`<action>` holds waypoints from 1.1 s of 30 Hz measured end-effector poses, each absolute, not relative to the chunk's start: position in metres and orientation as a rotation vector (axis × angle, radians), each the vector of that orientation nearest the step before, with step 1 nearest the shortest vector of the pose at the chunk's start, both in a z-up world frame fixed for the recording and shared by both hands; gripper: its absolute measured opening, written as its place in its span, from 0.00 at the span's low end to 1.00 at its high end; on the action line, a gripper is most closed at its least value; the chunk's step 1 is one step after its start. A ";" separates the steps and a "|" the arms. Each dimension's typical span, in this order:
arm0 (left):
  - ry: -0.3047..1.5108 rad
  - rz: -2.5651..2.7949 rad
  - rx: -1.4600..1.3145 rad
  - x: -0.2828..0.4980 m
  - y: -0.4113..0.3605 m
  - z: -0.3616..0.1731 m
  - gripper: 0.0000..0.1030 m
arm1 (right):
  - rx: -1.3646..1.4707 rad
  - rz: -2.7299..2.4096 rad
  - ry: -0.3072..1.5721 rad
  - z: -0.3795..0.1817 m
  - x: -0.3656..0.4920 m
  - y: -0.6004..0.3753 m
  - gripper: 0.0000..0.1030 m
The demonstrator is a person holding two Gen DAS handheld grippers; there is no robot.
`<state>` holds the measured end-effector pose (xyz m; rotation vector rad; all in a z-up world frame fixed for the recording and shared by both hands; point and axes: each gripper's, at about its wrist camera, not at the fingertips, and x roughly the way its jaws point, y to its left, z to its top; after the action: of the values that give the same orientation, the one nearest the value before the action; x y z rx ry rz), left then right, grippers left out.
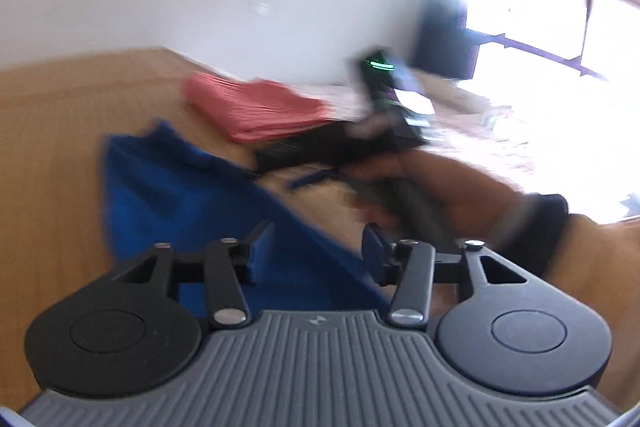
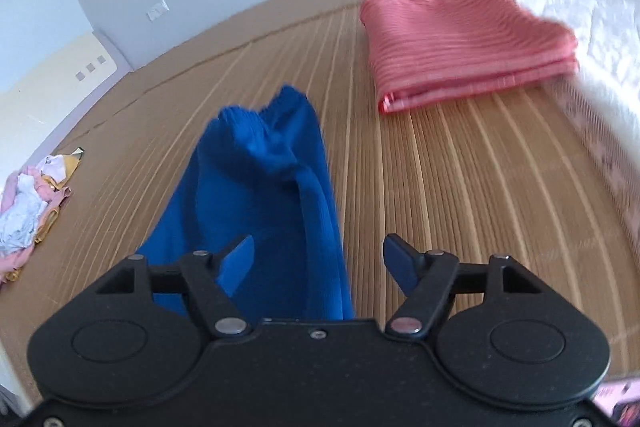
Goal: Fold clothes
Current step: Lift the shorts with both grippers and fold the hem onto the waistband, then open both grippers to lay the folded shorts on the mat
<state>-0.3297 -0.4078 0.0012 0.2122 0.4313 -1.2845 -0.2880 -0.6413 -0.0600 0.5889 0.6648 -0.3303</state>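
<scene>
Two tongs stand open, gripping nothing; the blue garment [image 2: 264, 195] lies on the slatted mat [image 2: 440, 195], long axis running away from the right tongs [image 2: 318, 259], directly beneath them; left tongs [image 1: 316, 255] hover over its near edge; a folded pink cloth [image 2: 468, 43] sits beyond.

Surface: slatted bamboo mat [image 2: 420, 187], tan, wide.
Middle: blue garment [image 2: 272, 187], rumpled, lengthwise along the slats.
Far right: folded red garment [image 2: 468, 47], well apart from the blue.
Left edge: small heap of pale clothes [image 2: 28, 203].
</scene>
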 end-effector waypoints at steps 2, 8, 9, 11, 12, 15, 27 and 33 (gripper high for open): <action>0.401 -1.174 0.278 -0.316 -0.413 -0.005 0.55 | 0.581 -0.335 0.661 -0.061 -0.292 -0.637 0.68; 0.443 -1.056 0.417 -0.272 -0.455 -0.032 0.55 | 0.546 -0.237 0.536 -0.044 -0.312 -0.615 0.65; 0.445 -1.051 0.444 -0.269 -0.461 -0.038 0.55 | 0.542 -0.215 0.543 -0.047 -0.310 -0.611 0.65; 0.474 -1.041 0.500 -0.264 -0.472 -0.057 0.55 | 0.520 -0.205 0.593 -0.056 -0.300 -0.606 0.65; 0.484 -1.035 0.517 -0.265 -0.471 -0.064 0.55 | 0.502 -0.214 0.634 -0.062 -0.293 -0.604 0.65; 0.470 -1.028 0.513 -0.261 -0.462 -0.069 0.55 | 0.480 -0.196 0.689 -0.074 -0.283 -0.599 0.68; 0.419 -0.944 0.583 -0.267 -0.340 -0.068 0.55 | 0.518 0.051 0.694 -0.083 -0.284 -0.529 0.68; 0.451 -0.923 0.589 -0.263 -0.310 -0.064 0.55 | 0.481 0.144 0.700 -0.080 -0.288 -0.494 0.68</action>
<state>-0.2630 -0.3104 -0.0638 0.5885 0.4507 -0.9230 -0.2884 -0.4939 -0.0796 0.4812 0.7005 0.1435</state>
